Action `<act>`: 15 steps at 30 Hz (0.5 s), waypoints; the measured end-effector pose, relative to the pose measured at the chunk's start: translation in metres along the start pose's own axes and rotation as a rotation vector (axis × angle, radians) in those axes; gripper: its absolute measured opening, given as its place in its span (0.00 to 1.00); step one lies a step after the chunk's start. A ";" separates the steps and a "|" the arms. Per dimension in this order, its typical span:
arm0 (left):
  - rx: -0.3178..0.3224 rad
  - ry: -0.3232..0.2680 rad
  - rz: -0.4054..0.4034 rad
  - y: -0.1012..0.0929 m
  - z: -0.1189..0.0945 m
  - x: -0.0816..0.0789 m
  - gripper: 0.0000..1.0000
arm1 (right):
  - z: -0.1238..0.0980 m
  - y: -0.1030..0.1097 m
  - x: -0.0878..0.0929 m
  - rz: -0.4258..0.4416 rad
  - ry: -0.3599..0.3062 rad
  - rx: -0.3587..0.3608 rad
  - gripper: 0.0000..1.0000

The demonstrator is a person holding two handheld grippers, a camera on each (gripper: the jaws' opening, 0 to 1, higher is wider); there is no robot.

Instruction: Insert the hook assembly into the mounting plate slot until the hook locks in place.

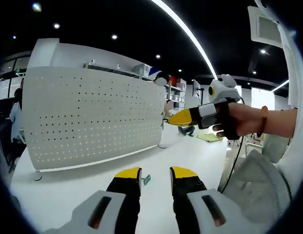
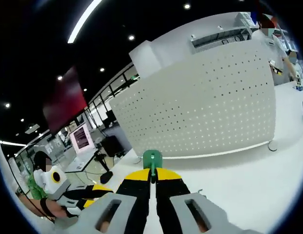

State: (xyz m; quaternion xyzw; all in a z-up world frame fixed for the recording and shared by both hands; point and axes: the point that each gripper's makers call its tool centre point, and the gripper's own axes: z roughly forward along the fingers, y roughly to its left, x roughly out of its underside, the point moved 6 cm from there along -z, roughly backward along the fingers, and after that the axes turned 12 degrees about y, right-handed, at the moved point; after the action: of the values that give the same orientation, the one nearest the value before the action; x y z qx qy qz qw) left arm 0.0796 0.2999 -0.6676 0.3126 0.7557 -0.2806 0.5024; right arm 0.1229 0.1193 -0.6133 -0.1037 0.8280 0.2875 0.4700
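Pegboard upright on the white table, with both claws before it.
Left claw hangs above the table, jaws parted with nothing between them; a small green piece lies on the table just past its tips. Right claw is clamped narrow on the green hook, which sticks up from its tips, short of the pegboard.

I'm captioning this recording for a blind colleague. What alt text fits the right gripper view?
The right hand-held gripper holds a small green hook pinched between its yellow-tipped jaws, facing a white perforated panel that stands on a white table. At lower left, the other hand-held gripper shows, held by a person's hand.
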 end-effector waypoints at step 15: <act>-0.006 -0.015 0.008 0.004 0.000 -0.003 0.29 | 0.005 -0.020 -0.034 -0.044 -0.039 0.068 0.02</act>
State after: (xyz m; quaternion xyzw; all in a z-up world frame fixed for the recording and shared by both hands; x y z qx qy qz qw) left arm 0.0831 0.3020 -0.6655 0.3120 0.7516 -0.2787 0.5100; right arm 0.1534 0.1021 -0.5948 -0.1001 0.8255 0.2509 0.4956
